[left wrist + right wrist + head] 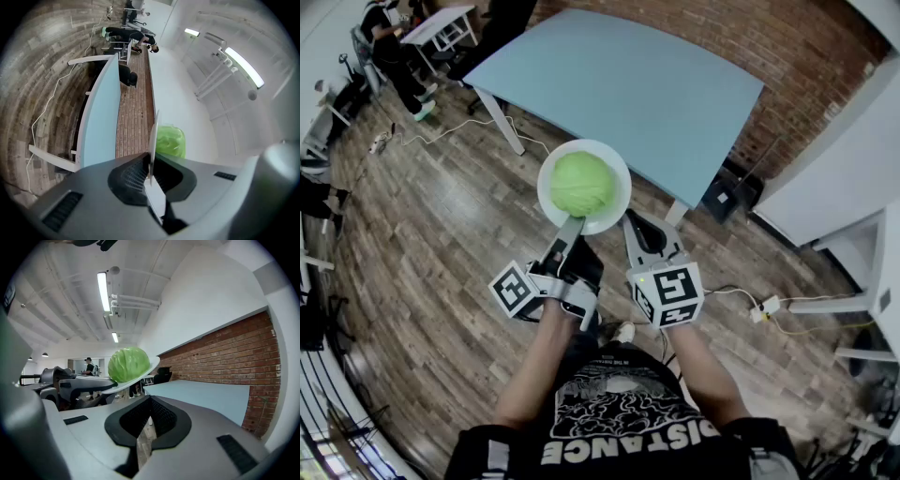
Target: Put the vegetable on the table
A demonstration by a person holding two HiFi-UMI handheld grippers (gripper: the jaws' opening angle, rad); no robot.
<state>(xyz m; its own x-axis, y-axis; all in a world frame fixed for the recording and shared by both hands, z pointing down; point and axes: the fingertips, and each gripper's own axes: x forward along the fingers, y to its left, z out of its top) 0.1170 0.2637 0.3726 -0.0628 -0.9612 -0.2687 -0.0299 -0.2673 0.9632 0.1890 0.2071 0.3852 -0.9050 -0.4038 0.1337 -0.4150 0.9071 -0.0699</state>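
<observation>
well, the left tool [150,165] is clenched on the near rim of a white plate [622,184]; its own view shows the rim edge-on between the pads. the right tool [149,403] is closed on nothing, its jaws together just beside the plate's near-right rim, not touching it as far as the head view shows.

the cabbage [579,184] sits loose on the middle of the plate, filling most of it. the plate is in the air over the wood floor [441,234], its far rim close to the near edge of the pale blue bench [628,84], so nothing is set down yet.

handling, as i judge it: the cabbage looks dense and fairly heavy, firm rather than soft, and round enough to roll on a smooth plate. the plate is stiff and likely brittle, and pinched at one edge alone it carries the whole load out on a lever. the rim is the only sensible hold; a second pinch by the right tool on the rim nearby would steady it. the cabbage itself is too wide and smooth for these jaws.

the cabbage is near a ball, so it has no real long axis. the plate reaches from the left tool away from the person toward the bench, lying close to level, its far rim tipped slightly up in the right gripper view.
</observation>
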